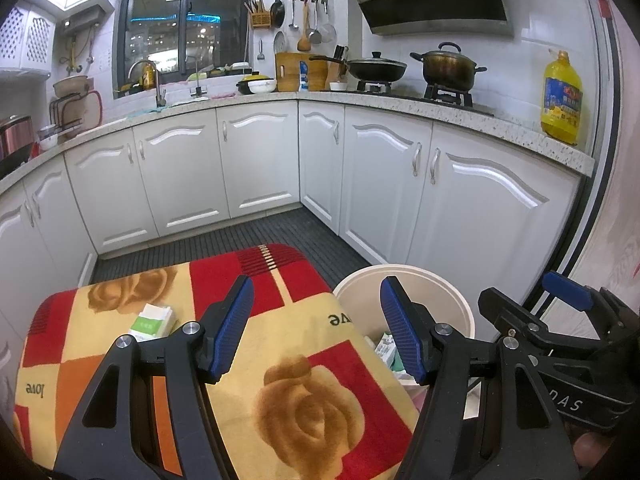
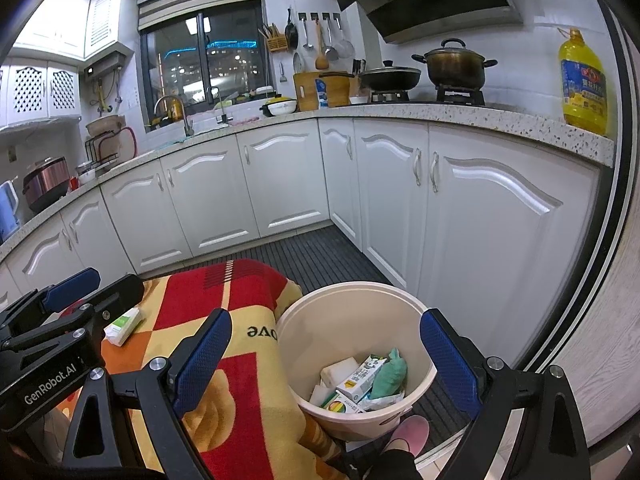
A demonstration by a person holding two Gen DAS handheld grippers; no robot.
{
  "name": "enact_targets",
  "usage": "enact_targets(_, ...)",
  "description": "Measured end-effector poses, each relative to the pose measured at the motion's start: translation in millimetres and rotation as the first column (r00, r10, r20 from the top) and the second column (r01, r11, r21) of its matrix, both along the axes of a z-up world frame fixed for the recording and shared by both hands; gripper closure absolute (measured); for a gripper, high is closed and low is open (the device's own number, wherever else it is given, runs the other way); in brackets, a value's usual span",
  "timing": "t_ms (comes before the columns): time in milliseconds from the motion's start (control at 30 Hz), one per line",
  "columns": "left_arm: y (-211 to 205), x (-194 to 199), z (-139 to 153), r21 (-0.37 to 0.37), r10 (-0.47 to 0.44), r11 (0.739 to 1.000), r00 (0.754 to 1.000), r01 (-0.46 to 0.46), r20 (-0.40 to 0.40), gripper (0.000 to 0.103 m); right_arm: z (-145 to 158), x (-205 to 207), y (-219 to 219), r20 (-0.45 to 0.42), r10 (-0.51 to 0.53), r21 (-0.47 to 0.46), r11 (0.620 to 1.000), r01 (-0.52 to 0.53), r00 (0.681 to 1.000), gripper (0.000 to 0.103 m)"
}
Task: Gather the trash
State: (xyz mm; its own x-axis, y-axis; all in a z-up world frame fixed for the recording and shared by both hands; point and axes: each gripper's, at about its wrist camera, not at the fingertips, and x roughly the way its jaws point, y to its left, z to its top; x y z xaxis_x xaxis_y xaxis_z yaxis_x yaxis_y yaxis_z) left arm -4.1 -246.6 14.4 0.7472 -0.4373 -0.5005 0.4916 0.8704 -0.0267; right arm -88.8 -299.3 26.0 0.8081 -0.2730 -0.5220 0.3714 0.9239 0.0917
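A white and green tissue packet (image 1: 154, 322) (image 2: 124, 326) lies on a table under a red and yellow rose cloth (image 1: 312, 408) (image 2: 248, 400). Beside the table, on the floor, stands a beige bin (image 1: 404, 276) (image 2: 348, 296). Inside it lie a milk carton (image 2: 362, 376), a crumpled green scrap (image 2: 390, 372) and other white pieces. My left gripper (image 1: 318, 330) (image 2: 92, 292) hovers open over the cloth, right of the packet, with nothing between its fingers. My right gripper (image 2: 326, 360) (image 1: 536, 304) stands open over the bin, empty.
White cabinets (image 1: 256, 168) and a speckled counter run around the room on the left, far and right sides. A yellow oil bottle (image 1: 562, 100) stands on the right counter. Dark slatted floor (image 2: 316, 252) lies beyond the table. A person's pink slipper (image 2: 408, 434) rests next to the bin.
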Motion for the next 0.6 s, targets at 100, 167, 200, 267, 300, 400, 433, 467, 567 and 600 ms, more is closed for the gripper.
enact_targets(100, -2.5, 0.5, -2.1, 0.013, -0.001, 1.000, 1.000, 0.001, -0.005, 0.038, -1.8, 0.0, -2.9, -0.004, -0.005, 0.006, 1.000, 0.005, 1.000, 0.009)
enact_targets(167, -2.8, 1.4, -3.1, 0.016, -0.003, 1.000, 1.000, 0.003, -0.010, 0.038, -2.6, -0.5, -4.0, -0.004, -0.008, 0.009, 1.000, 0.008, 1.000, 0.009)
enact_targets(200, -2.8, 1.8, -3.8, 0.014, -0.007, 1.000, 1.000, 0.007, -0.014, 0.038, -3.0, -0.8, -5.3, -0.005, -0.010, 0.010, 1.000, 0.010, 1.000, 0.009)
enact_targets(267, -3.0, 2.4, -4.2, 0.009, -0.012, 1.000, 1.000, 0.012, -0.021, 0.038, -3.7, -1.2, -8.0, -0.005, -0.015, 0.015, 1.000, 0.015, 1.000, 0.009)
enact_targets(300, -2.9, 3.1, -4.8, 0.006, -0.014, 1.000, 1.000, 0.015, -0.025, 0.038, -3.8, -1.3, -8.7, -0.005, -0.016, 0.017, 1.000, 0.016, 1.000, 0.009)
enact_targets(400, -3.4, 5.2, -6.0, 0.006, -0.015, 1.000, 0.999, 0.016, -0.029, 0.038, -5.4, -1.2, -9.7, -0.009, -0.019, 0.018, 1.000, 0.019, 1.000, 0.009)
enact_targets(433, -3.3, 5.3, -6.0, 0.007, -0.015, 1.000, 0.999, 0.015, -0.028, 0.038, -6.1, -1.3, -10.4, -0.010, -0.018, 0.019, 1.000, 0.018, 1.000, 0.009)
enact_targets(467, -3.3, 5.5, -6.6, 0.007, -0.015, 1.000, 1.000, 0.015, -0.026, 0.038, -6.6, -1.4, -9.9, -0.012, -0.018, 0.019, 1.000, 0.018, 1.000, 0.009)
enact_targets(567, -3.4, 5.8, -7.7, -0.001, -0.021, 1.000, 1.000, 0.021, -0.022, 0.038, -8.0, -0.3, -9.9, -0.016, -0.017, 0.019, 1.000, 0.017, 1.000, 0.009)
enact_targets(600, -3.4, 5.9, -8.0, -0.005, -0.023, 1.000, 1.000, 0.023, -0.021, 0.038, -8.3, -0.1, -9.8, -0.017, -0.016, 0.019, 1.000, 0.016, 1.000, 0.009)
